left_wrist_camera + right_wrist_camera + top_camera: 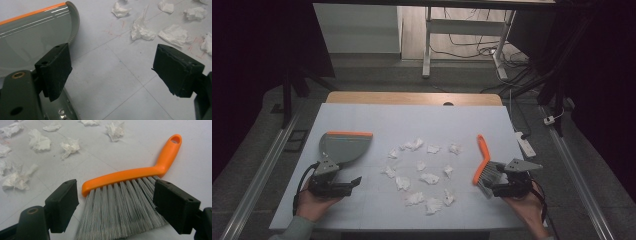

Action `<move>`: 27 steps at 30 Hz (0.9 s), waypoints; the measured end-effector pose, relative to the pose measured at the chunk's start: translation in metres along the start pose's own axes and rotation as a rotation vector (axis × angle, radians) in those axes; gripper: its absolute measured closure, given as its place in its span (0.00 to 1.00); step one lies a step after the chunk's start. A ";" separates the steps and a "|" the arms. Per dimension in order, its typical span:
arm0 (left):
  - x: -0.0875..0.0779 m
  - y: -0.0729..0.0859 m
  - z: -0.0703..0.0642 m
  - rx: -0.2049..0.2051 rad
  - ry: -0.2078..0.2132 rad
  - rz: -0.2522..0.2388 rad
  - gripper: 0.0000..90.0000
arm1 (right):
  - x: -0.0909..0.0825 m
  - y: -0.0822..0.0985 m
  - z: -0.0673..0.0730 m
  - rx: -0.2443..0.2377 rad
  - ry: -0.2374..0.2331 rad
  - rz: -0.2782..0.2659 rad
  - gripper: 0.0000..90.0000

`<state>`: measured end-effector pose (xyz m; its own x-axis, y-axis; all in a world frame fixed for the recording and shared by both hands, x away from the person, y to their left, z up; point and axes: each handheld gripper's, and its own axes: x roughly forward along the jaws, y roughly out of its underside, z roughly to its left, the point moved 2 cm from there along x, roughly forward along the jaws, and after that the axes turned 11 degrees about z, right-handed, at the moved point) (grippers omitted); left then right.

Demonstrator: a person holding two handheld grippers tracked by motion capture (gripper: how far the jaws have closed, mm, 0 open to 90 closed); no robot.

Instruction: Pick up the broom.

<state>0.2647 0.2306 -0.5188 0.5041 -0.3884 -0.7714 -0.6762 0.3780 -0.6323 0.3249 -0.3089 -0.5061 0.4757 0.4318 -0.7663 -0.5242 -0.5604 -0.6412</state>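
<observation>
A grey dustpan (343, 146) with an orange lip lies on the white table (362, 120) at the left. My left gripper (349, 183) sits just in front of it, open, with bare table between its jaws (112, 65); its left jaw stands over the dustpan (30, 37) edge. An orange-handled brush (482, 152) with grey bristles lies at the right. My right gripper (490, 184) is open around the bristle end (118, 195) of the brush (130, 173), without pressing on it. Several crumpled white paper scraps (429, 178) (172, 33) (38, 141) lie scattered between the two tools.
A wooden strip (412, 97) runs along the table's far edge. Beyond it stand a desk's white legs (427, 50) with cables on the floor. A white power strip (526, 144) lies on the floor off the table's right side.
</observation>
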 end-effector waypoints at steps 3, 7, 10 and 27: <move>0.000 0.000 0.000 0.000 -0.002 -0.001 0.18 | 0.001 0.000 0.001 -0.005 0.000 0.008 0.23; -0.001 0.001 0.000 0.001 -0.004 -0.002 0.18 | 0.001 0.001 0.003 -0.015 0.006 0.011 0.23; -0.002 0.001 -0.001 0.001 -0.004 -0.004 0.18 | 0.001 0.001 0.004 -0.020 0.013 0.012 0.24; -0.002 0.000 0.000 0.001 -0.012 -0.004 0.18 | -0.009 -0.010 0.009 -0.026 0.038 0.011 0.26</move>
<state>0.2635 0.2313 -0.5178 0.5134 -0.3797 -0.7696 -0.6736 0.3774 -0.6355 0.3198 -0.3007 -0.4935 0.4968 0.3986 -0.7709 -0.5111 -0.5836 -0.6310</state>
